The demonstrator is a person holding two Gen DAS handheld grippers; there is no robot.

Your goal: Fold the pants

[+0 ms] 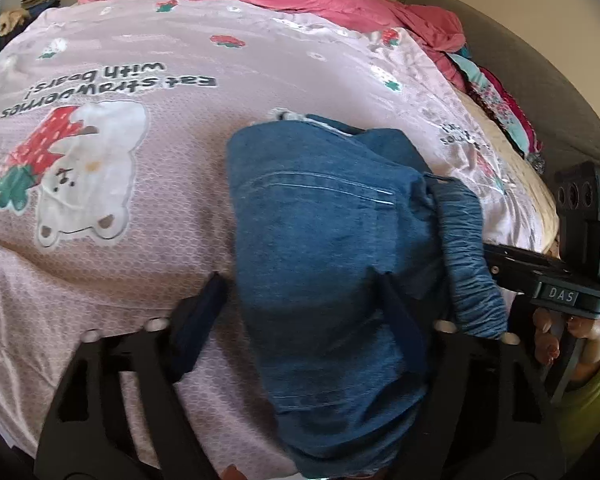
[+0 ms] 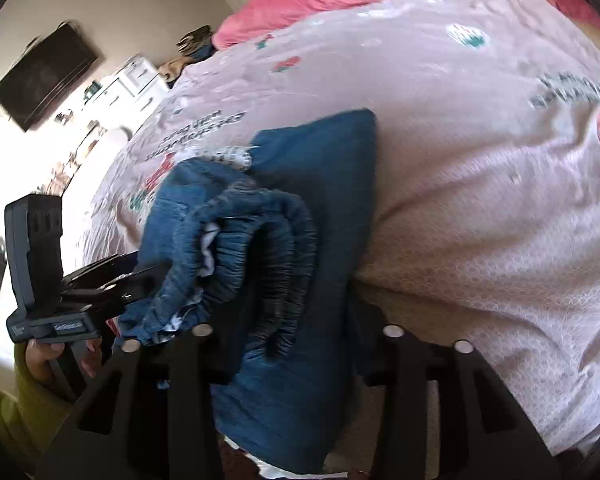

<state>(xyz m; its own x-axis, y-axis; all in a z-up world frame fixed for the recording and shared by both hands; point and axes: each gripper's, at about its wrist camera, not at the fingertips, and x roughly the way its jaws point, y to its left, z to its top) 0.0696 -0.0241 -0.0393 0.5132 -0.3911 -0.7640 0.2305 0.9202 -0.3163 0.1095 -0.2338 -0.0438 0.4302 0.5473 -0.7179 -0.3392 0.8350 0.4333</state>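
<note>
Left wrist view: denim pants (image 1: 324, 248) lie bunched near the bed's (image 1: 99, 264) near edge, between half-open left gripper (image 1: 304, 316) jaws; right gripper (image 2: 295, 316) pinches the waistband, apparently gathering for another fold.

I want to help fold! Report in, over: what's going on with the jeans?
Left gripper astride jeans, grip unclear. Right gripper pinching waistband. Jeans bunched on bedsheet. Nothing seen blocking.

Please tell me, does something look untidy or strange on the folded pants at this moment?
Yes. The elastic waistband of the pants is bunched into loops at one end instead of lying flat, with white lining showing inside. A white patterned cloth also sticks out at the far edge. The bedsheet underneath looks normal.
</note>
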